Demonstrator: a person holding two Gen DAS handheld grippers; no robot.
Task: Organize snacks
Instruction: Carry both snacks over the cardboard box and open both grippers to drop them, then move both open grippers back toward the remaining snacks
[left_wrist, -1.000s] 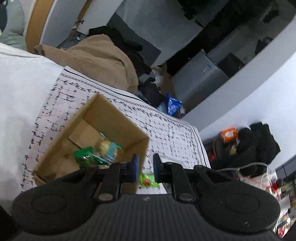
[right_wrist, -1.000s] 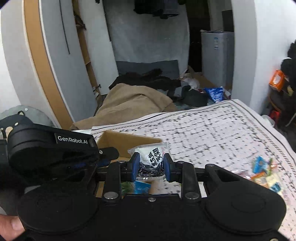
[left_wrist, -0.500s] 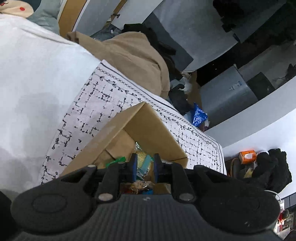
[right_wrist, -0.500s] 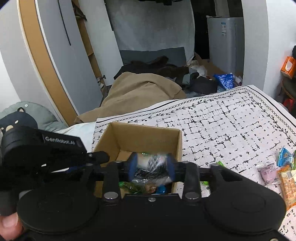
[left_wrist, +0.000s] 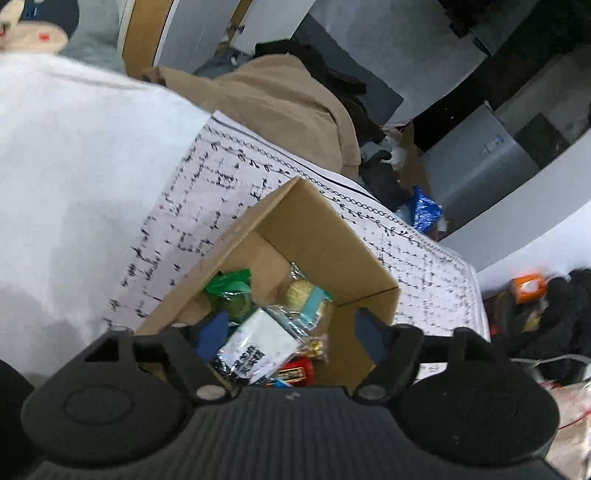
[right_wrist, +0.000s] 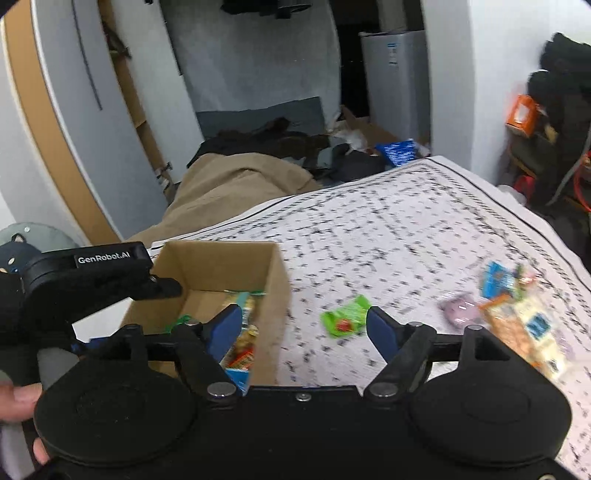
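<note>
Two handheld black plastic grippers, each with blue pads.

Left gripper (left_wrist: 290, 338): ribbed dark-grey housing across the bottom, flanked by two rounded black discs with shallow circular recesses; angular black linkage arms with triangular cut-outs, silver pivot screws at each base, one small screw centred on the housing; flat blue pads (left_wrist: 212, 330) on the inner faces. Jaws opening. Right gripper (right_wrist: 304, 328): smooth black housing, same discs, linkages, silver pivots, central screw, blue pads (right_wrist: 380, 330); jaws opening. From the right wrist view, the left unit's side carries white "GenRobot.AI" lettering above a grey handle, held by a hand (right_wrist: 16, 400).
</note>
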